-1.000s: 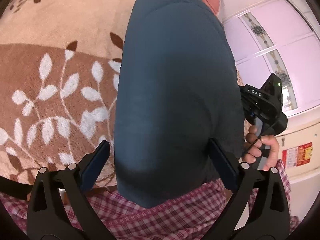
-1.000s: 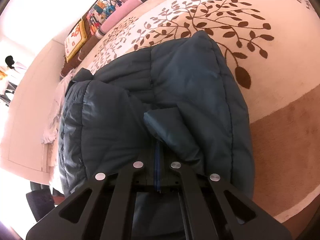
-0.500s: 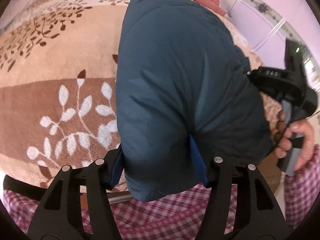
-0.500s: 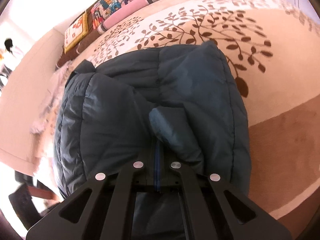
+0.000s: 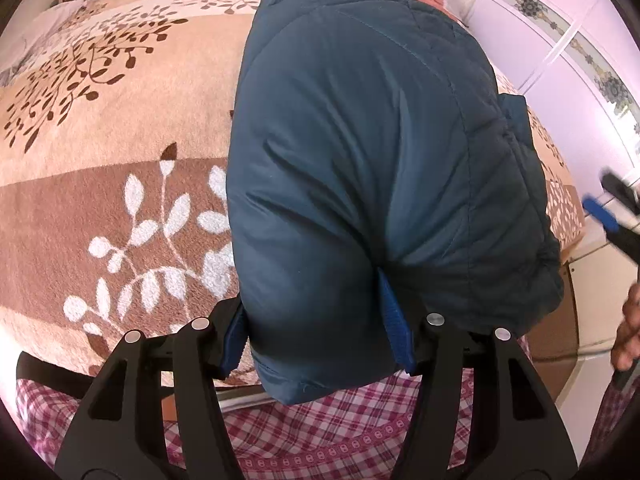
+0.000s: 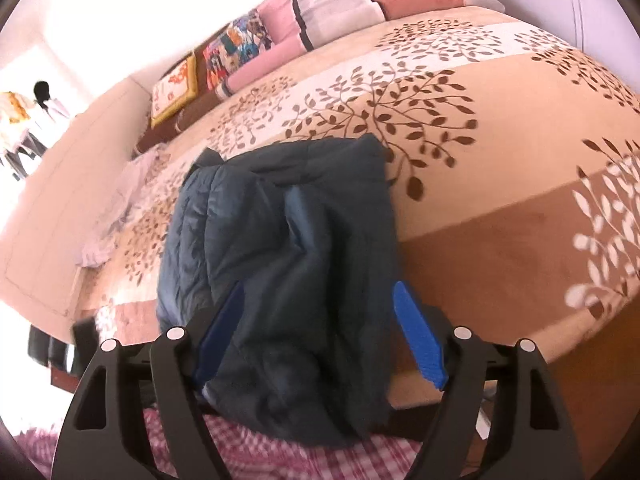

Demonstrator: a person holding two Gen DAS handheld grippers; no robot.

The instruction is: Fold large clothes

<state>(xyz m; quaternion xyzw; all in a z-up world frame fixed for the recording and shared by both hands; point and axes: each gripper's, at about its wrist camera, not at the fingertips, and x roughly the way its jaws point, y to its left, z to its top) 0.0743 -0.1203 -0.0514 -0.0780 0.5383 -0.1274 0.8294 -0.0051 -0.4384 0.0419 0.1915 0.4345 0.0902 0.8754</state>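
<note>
A dark teal puffer jacket [image 5: 360,152] lies folded on the bed, its near end hanging over the edge towards me. My left gripper [image 5: 316,328] is shut on that thick near end, with both blue pads pressed into the padding. In the right wrist view the same jacket [image 6: 288,248] lies below and beyond my right gripper [image 6: 320,328]. Its jaws are opening and stand wide, and the pads [image 6: 416,336] are off the cloth. The right gripper's blurred blue tip [image 5: 596,208] and a hand [image 5: 630,332] show at the left view's right edge.
A beige and brown leaf-patterned blanket [image 6: 480,140] covers the bed. Pillows and cushions [image 6: 280,28] line its far end, and a white cloth [image 6: 120,200] lies at its left side. Pale wardrobe doors [image 5: 560,40] stand to the right. Plaid clothing [image 5: 320,420] of the person is just below the grippers.
My left gripper closed on the jacket's near end. My right gripper let go of the fold it held, opened wide and pulled back and up from the jacket.
</note>
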